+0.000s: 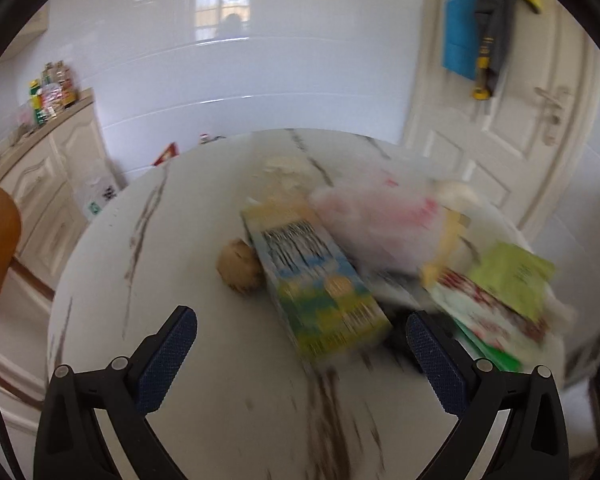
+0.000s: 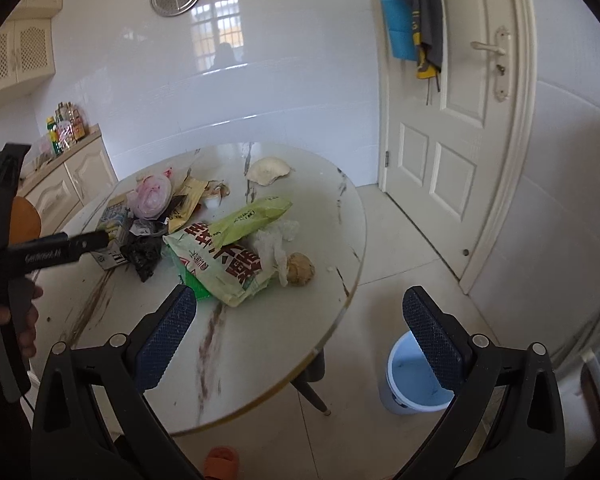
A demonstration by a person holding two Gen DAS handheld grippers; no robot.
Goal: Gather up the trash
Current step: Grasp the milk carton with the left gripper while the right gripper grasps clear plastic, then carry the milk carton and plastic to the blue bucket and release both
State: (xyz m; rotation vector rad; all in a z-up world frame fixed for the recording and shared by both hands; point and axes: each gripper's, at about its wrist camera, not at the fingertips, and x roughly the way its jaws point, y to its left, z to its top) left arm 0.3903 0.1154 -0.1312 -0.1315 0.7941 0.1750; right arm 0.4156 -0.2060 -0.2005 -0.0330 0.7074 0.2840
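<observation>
Meanwhile, at a round marble-look table (image 2: 236, 340) in a white-tiled kitchen, a person holds two grippers over a heap of trash. The right gripper (image 2: 300, 320) hangs with its jaws spread wide and empty above the table's near rim, where bare tabletop lies open between it and the heap. Beyond that rim the floor drops to a pale blue bucket (image 2: 416, 380), standing just beside the table leg, with clear tiles running from it to a white door (image 2: 460, 120).

Only the right wrist view shows the whole heap: a large printed bag (image 2: 220, 268) nearest the rim, a green packet (image 2: 256, 216) lying across it, crumpled white tissue (image 2: 276, 240) and a brownish lump (image 2: 302, 269) just beside the bag, a black wrapper (image 2: 144, 254), a pink bag (image 2: 152, 196) and a pale shell-like piece (image 2: 268, 170) at the table's far side. It also catches the left gripper (image 2: 100, 240) from outside, reaching in over the black wrapper, held by a hand (image 2: 8, 320).

Blurred by motion, the left wrist view sees the left gripper (image 1: 300, 344) with jaws spread and empty, a colourful carton (image 1: 316, 280) lying between and just beyond its fingertips, and a second brownish lump (image 1: 240, 266) touching the carton's side. Cream cabinets (image 2: 72, 176) line the wall past the table
</observation>
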